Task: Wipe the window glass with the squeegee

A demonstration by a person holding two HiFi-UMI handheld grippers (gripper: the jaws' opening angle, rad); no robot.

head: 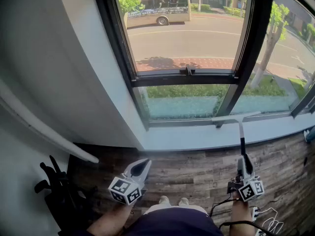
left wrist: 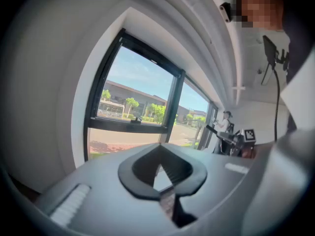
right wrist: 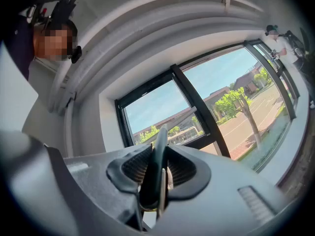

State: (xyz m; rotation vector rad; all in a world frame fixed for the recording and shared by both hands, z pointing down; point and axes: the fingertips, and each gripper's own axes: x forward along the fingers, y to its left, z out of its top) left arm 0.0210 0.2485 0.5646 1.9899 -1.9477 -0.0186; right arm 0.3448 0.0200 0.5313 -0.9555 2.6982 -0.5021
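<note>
Down by the window: squeegee, blade lying along the bottom edge of the lower pane, handle running down past the sill
Right gripper: clamped tight on the handle's end
Left gripper: jaws closed up, nothing in them, low over the wood floor, well left of the squeegee

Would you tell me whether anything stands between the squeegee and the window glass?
Nothing visible does. The right gripper holds the squeegee by its handle, blade up by the bottom frame of the glass.
</note>
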